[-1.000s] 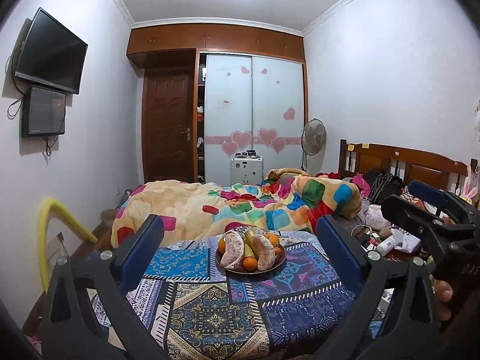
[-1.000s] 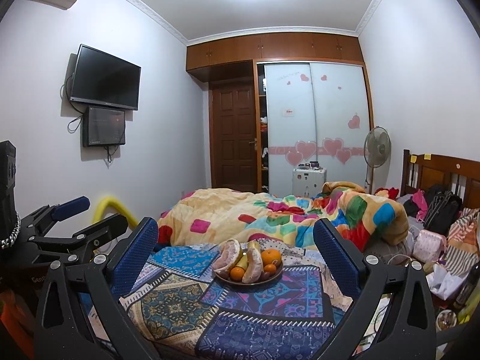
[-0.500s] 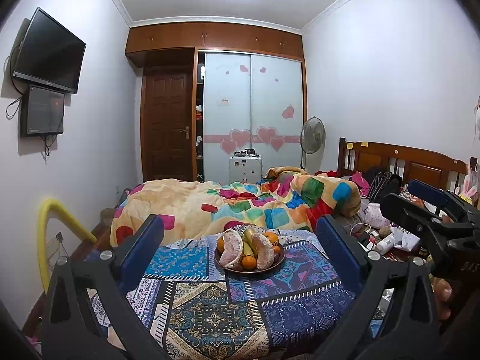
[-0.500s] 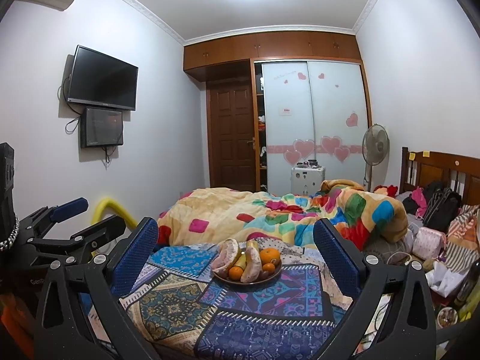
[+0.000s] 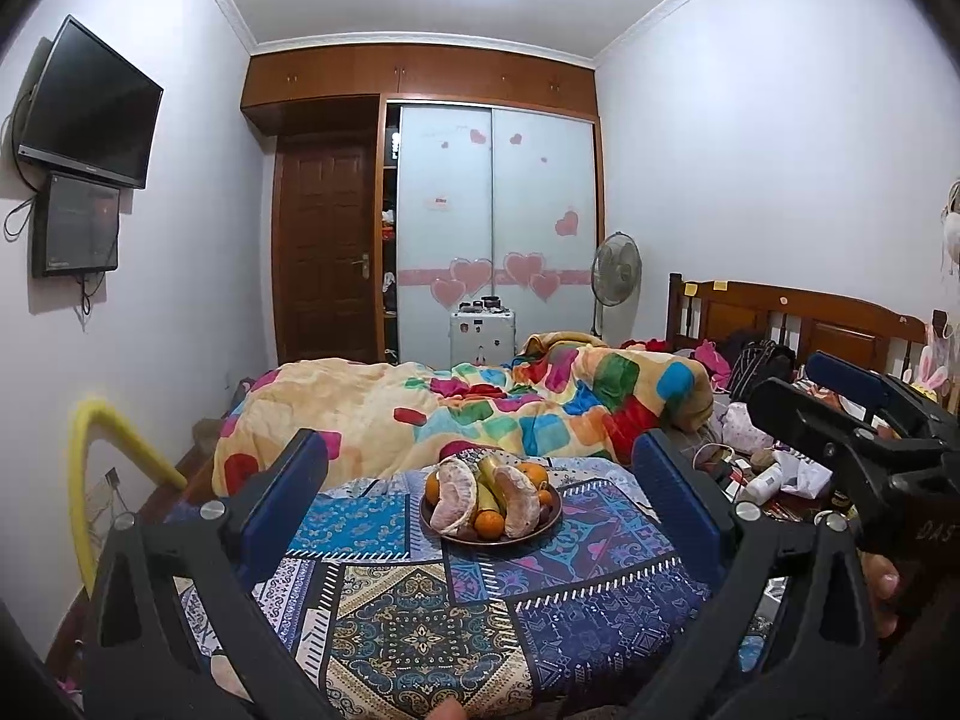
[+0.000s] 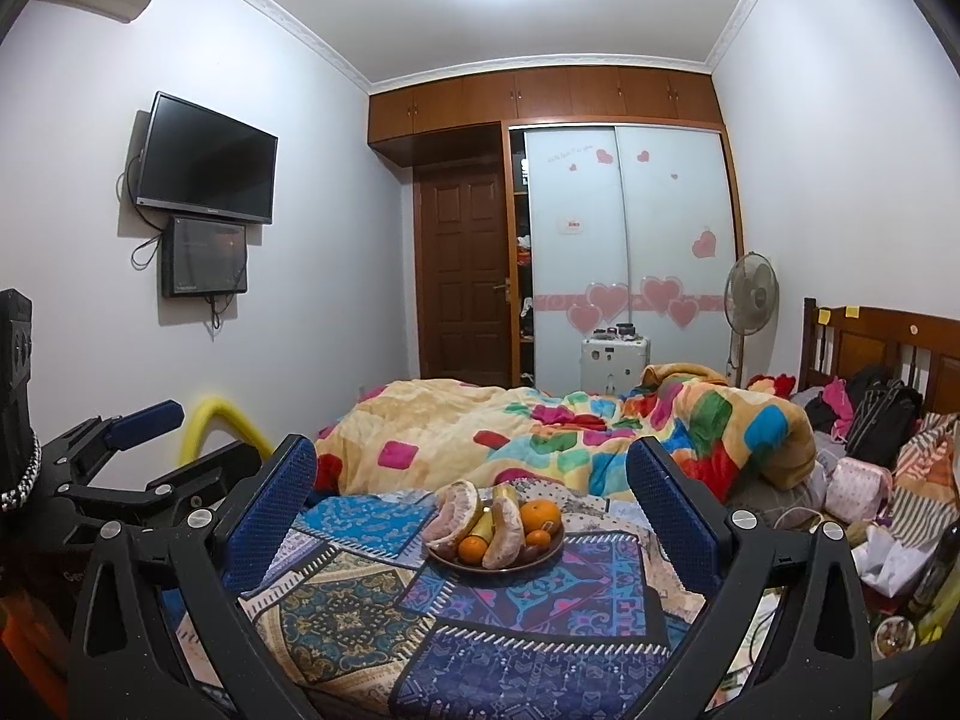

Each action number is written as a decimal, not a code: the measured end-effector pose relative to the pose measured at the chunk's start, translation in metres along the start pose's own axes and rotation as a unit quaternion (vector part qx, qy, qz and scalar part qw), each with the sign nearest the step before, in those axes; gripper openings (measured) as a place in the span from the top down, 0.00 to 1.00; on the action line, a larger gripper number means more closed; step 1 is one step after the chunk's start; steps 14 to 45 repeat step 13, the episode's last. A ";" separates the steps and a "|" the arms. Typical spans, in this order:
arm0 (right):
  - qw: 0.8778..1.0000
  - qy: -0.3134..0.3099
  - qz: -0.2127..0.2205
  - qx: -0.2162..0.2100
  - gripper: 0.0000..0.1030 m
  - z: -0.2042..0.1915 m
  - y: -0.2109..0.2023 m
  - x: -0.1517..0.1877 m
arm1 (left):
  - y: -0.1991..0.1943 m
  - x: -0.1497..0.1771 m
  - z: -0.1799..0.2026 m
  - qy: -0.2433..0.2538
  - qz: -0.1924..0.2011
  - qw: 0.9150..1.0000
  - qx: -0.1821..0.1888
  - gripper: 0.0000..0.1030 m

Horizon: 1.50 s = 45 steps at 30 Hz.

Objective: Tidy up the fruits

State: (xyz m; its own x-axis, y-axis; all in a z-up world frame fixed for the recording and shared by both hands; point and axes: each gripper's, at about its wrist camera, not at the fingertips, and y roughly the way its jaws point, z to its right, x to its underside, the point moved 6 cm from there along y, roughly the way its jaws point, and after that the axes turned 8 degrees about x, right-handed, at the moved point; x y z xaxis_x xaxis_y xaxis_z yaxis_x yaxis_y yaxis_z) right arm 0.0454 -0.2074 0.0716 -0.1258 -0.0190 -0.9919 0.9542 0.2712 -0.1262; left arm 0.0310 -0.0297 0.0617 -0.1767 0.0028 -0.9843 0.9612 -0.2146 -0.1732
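A dark round plate [image 5: 543,531] [image 6: 549,549] sits on a patchwork cloth [image 5: 420,618] [image 6: 372,612] and holds two peeled pomelo pieces [image 5: 453,495] [image 6: 459,510], a banana [image 5: 487,489] and several oranges [image 6: 540,516]. My left gripper [image 5: 480,492] is open and empty, held back from the plate, which shows between its fingers. My right gripper [image 6: 471,495] is open and empty, also short of the plate. The right gripper shows at the right in the left wrist view [image 5: 852,420]; the left gripper shows at the left in the right wrist view [image 6: 120,456].
A colourful quilt [image 5: 480,408] [image 6: 540,426] lies heaped behind the cloth. Clutter of bags and bottles [image 5: 762,468] [image 6: 870,480] lies at the right by a wooden headboard [image 5: 810,318]. A yellow foam rail [image 5: 90,456] stands at the left. A fan [image 6: 750,294] stands at the back.
Both views have shifted only slightly; the plate sits marginally lower and closer in frame. Both grippers stay open and nothing on the plate has moved.
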 end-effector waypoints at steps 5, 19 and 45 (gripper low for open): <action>1.000 0.001 -0.001 0.000 0.00 0.000 0.000 0.000 | 0.000 0.000 0.000 -0.003 -0.003 1.000 0.002 0.00; 1.000 0.001 -0.008 0.002 0.00 -0.001 0.002 0.001 | -0.001 0.000 -0.002 -0.004 -0.003 1.000 -0.001 0.00; 1.000 0.001 -0.008 0.002 0.00 -0.001 0.002 0.001 | -0.001 0.000 -0.002 -0.004 -0.003 1.000 -0.001 0.00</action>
